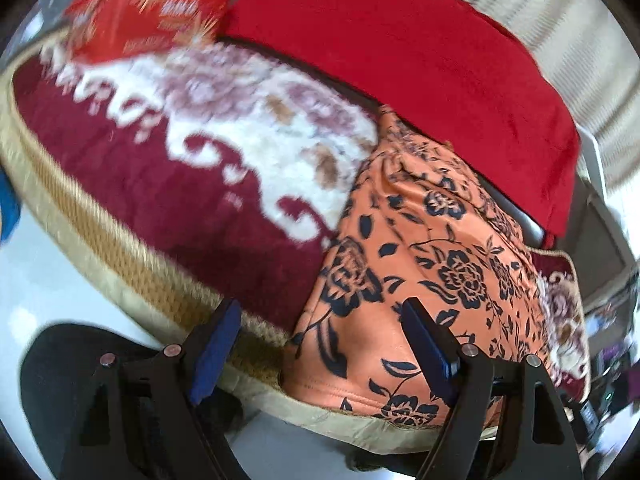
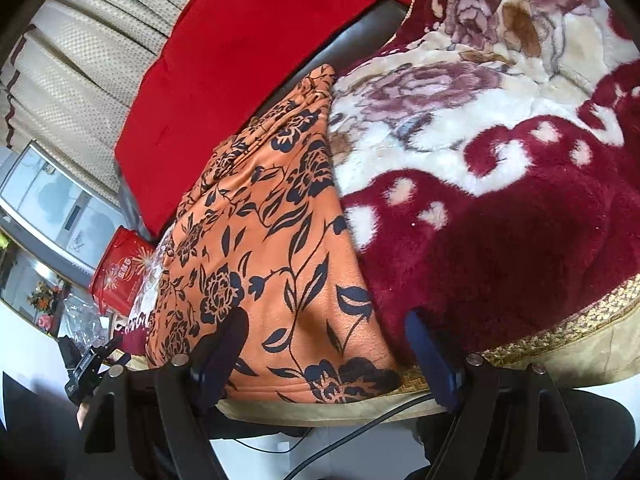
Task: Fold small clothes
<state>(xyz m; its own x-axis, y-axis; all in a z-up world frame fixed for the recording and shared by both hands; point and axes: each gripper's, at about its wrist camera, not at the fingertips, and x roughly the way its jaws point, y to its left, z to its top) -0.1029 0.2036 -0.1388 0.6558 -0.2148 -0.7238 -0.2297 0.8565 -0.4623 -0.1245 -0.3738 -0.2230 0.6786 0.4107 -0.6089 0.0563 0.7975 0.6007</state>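
Garment (image 1: 420,248) on blanket (image 1: 168,184), cushion (image 1: 400,40) behind both

One orange garment (image 1: 420,248), one blanket (image 1: 168,184), one red cushion (image 1: 420,48)

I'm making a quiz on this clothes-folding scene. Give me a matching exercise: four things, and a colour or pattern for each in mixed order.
Things:
1. garment
2. blanket
3. cushion
4. tin

Looks:
A. plain red
B. orange with dark flowers
C. red with gold print
D. maroon and cream, plush

Pairs: 1-B, 2-D, 3-A, 4-C
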